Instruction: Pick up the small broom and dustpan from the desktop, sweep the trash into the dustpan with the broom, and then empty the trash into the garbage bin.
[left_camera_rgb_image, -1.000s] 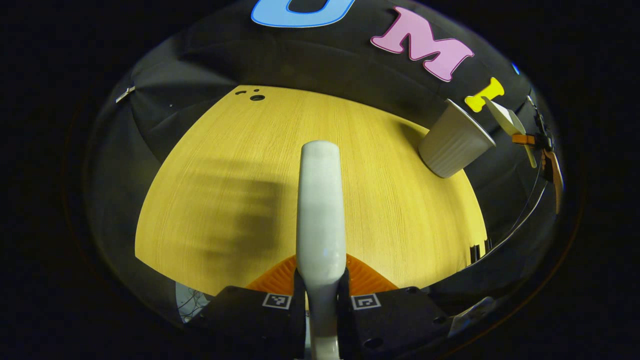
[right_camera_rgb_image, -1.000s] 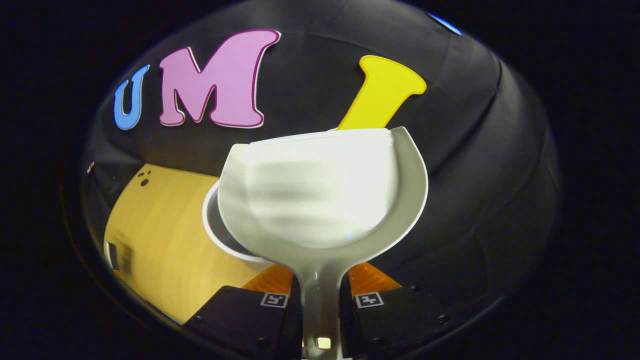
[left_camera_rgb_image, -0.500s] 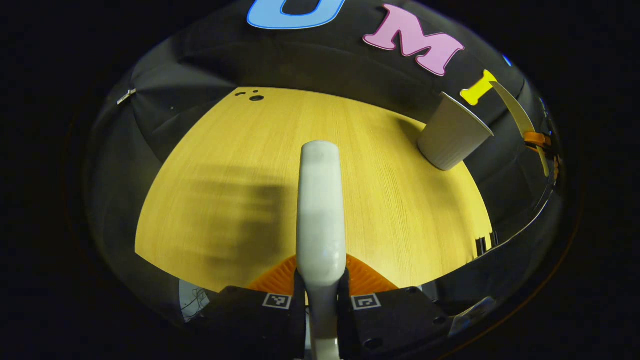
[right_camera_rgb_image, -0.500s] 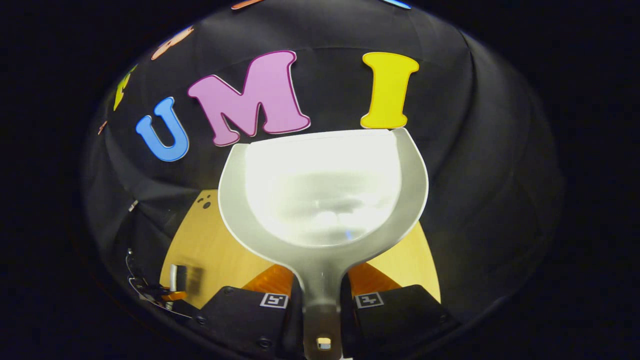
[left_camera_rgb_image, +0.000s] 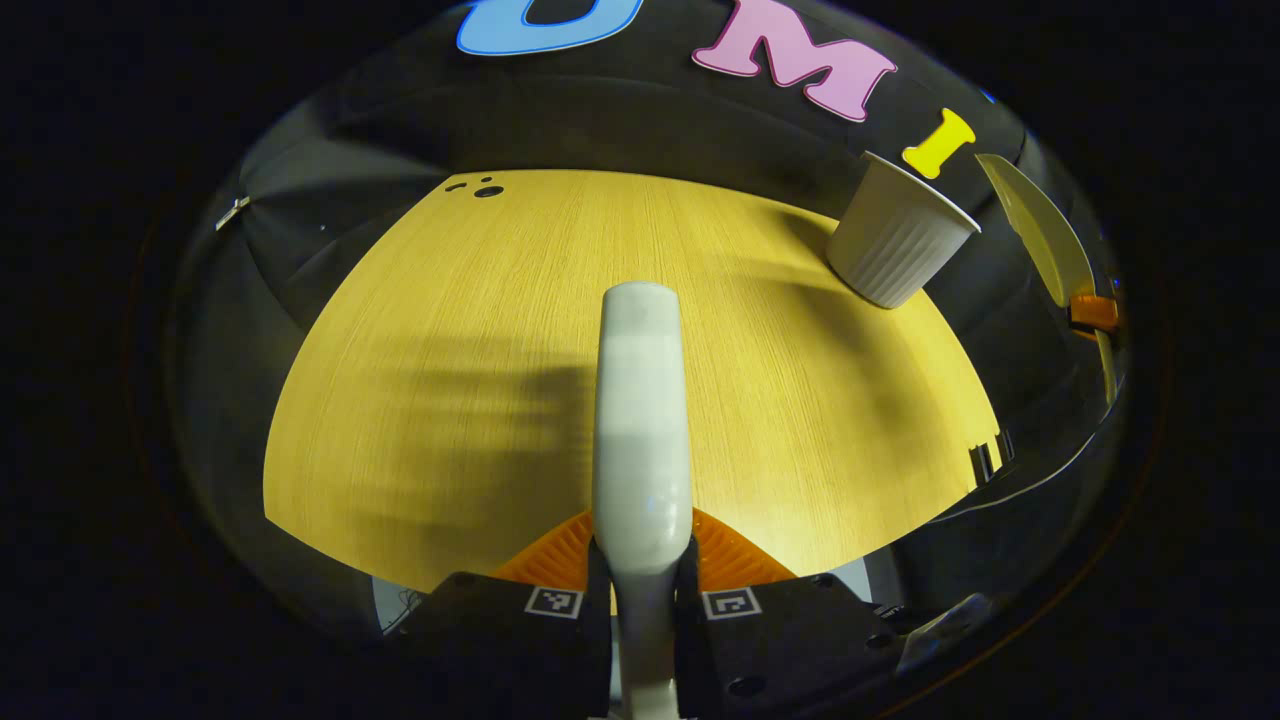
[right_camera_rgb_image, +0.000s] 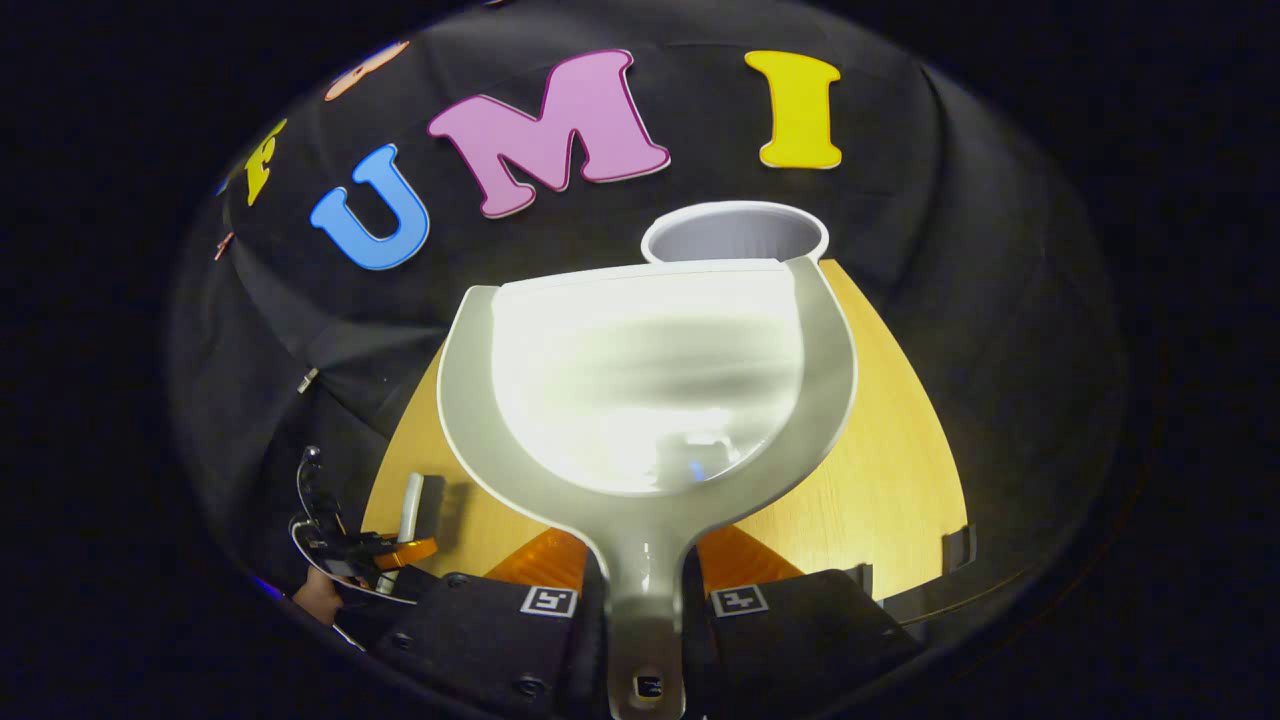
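Left gripper (left_camera_rgb_image: 642, 590): fingers pinching the pale grey plastic handle of the small broom (left_camera_rgb_image: 640, 400), one finger on each side. Handle runs straight ahead from the fingers, above the yellow wood-grain desk (left_camera_rgb_image: 480, 330). Bristles can't be made out; a blurred shadow lies on the desk left of the handle.

Right gripper (right_camera_rgb_image: 645, 600): fingers clamped on the neck of the white plastic dustpan (right_camera_rgb_image: 650, 370), one on each side of the handle. Pan held off the desk (right_camera_rgb_image: 880, 450), open face toward the camera. Pan interior is bright with glare, can't tell if any trash is in it.

White ribbed plastic garbage bin (left_camera_rgb_image: 897, 240), cup-shaped, stands upright at the far right corner of the desk in the left gripper view. In the right gripper view the bin's rim (right_camera_rgb_image: 735, 225) sits just beyond the front lip of the dustpan, mouth open upward; can't tell whether they touch.

Left gripper view also catches the dustpan edge-on (left_camera_rgb_image: 1040, 235) at the far right, beside the bin. Right gripper view shows the broom handle (right_camera_rgb_image: 410, 510) at lower left, over the desk, well apart from the pan.

Small dark holes (left_camera_rgb_image: 485, 188) at the far left corner of the desk.
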